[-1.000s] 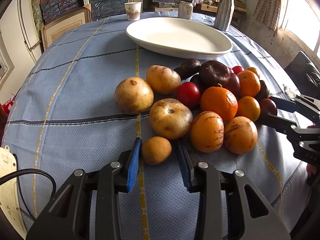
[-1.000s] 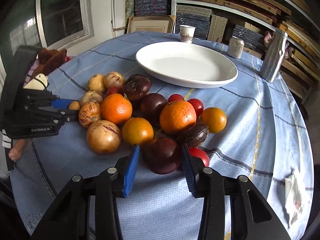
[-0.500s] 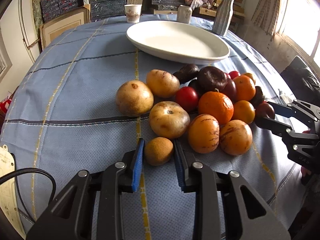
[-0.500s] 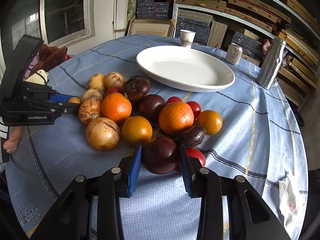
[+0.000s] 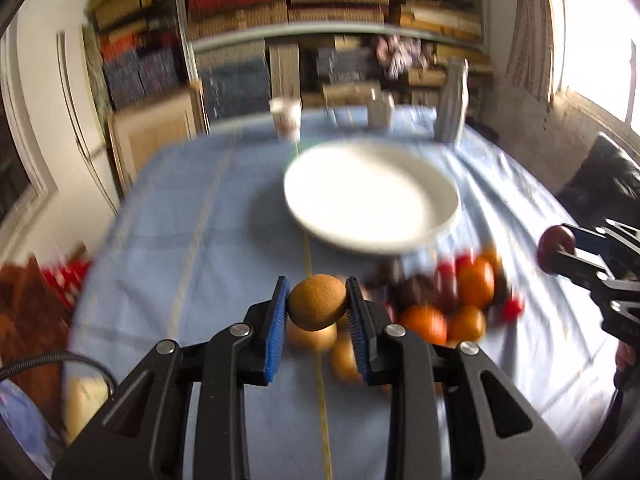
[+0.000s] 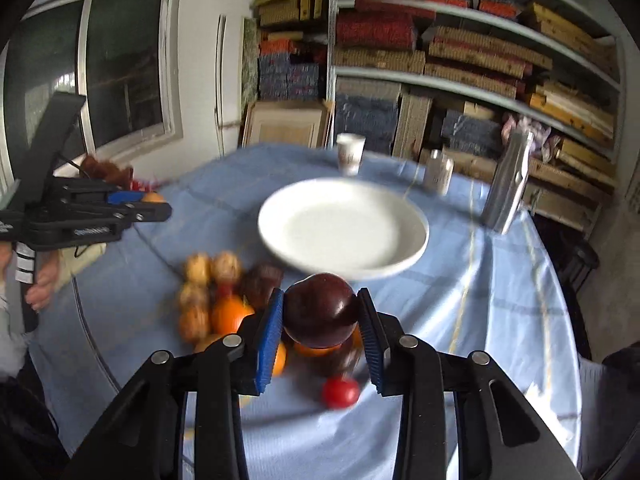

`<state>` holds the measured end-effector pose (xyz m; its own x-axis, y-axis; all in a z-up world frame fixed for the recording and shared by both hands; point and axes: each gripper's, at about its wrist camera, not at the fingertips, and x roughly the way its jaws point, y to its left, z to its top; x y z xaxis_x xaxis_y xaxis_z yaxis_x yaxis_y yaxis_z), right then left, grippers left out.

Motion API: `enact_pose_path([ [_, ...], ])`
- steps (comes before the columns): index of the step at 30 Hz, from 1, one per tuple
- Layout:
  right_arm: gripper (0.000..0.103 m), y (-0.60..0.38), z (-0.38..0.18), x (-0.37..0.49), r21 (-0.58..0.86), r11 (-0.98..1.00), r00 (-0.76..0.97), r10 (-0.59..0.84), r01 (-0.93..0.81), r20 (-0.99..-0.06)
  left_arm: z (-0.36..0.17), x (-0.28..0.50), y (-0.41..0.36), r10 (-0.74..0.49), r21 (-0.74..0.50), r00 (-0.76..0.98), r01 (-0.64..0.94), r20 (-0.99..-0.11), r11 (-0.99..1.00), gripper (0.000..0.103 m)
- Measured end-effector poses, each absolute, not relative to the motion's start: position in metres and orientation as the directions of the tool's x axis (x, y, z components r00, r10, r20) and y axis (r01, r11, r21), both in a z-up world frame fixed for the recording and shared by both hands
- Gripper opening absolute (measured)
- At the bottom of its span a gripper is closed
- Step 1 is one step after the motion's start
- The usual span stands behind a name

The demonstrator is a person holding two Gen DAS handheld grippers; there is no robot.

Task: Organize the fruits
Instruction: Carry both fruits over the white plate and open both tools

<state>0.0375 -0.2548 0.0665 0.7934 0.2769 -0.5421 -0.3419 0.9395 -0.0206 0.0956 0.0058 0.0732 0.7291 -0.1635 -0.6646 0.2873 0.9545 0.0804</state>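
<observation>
1. A small round brown fruit with a rough, matte skin (image 5: 317,302) sits clamped between the blue ribbed pads (image 5: 276,328) of the left tool (image 5: 316,322), held in the air above the blue cloth-covered surface (image 5: 192,248); the pads press on both its sides.
2. A large, glossy dark maroon round fruit (image 6: 321,311) is gripped the same way between the blue pads of the right tool (image 6: 322,338), clear of the cloth, the jaws standing somewhat wider than the left pair because this fruit is bigger.
3. In the left wrist view the right tool (image 5: 576,254) shows at the right edge with the maroon fruit (image 5: 556,242) at its tip; in the right wrist view the left tool (image 6: 132,206) shows at the left edge with a sliver of the brown fruit visible at its tip, a person's hand (image 6: 42,280) on its handle.
4. Beneath both tools lies the blurred heap of remaining fruit (image 6: 224,292): oranges, pale yellow-brown round fruits, dark purple ones and small red ones, one red fruit (image 6: 340,392) lying apart at the near edge.
5. Beyond the heap rests a wide white oval ceramic plate (image 6: 344,224), nothing on it.
6. Behind the plate stand a white paper cup (image 6: 350,154), a pale can (image 6: 438,170) and a tall silver faceted bottle (image 6: 508,184).
7. Shelves stacked with flat boxes (image 6: 460,52) fill the wall behind.
</observation>
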Motion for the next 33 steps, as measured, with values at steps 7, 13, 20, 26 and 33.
enact_pose_path([
  [7,0.037,-0.265,0.108,0.101,0.044,0.942,0.820,0.311,-0.332,-0.481,0.091,0.169,-0.024,-0.188,0.046,0.719,0.293,-0.669,0.955,0.028],
  [13,0.037,-0.260,0.055,0.178,0.122,0.947,0.756,0.312,-0.297,-0.575,0.038,0.227,-0.036,-0.195,-0.008,0.627,0.288,-0.754,0.958,0.028],
  [20,0.037,-0.256,0.007,0.214,0.114,0.956,0.703,0.275,-0.269,-0.656,-0.001,0.253,-0.051,-0.195,0.001,0.571,0.324,-0.798,0.946,0.028],
  [26,0.041,-0.256,-0.012,0.225,0.144,0.954,0.658,0.288,-0.265,-0.696,-0.015,0.255,-0.059,-0.176,0.034,0.565,0.340,-0.806,0.940,0.053],
  [33,0.040,-0.264,0.003,0.216,0.168,0.951,0.696,0.306,-0.261,-0.650,-0.002,0.247,-0.055,-0.179,0.036,0.587,0.335,-0.790,0.941,0.061],
])
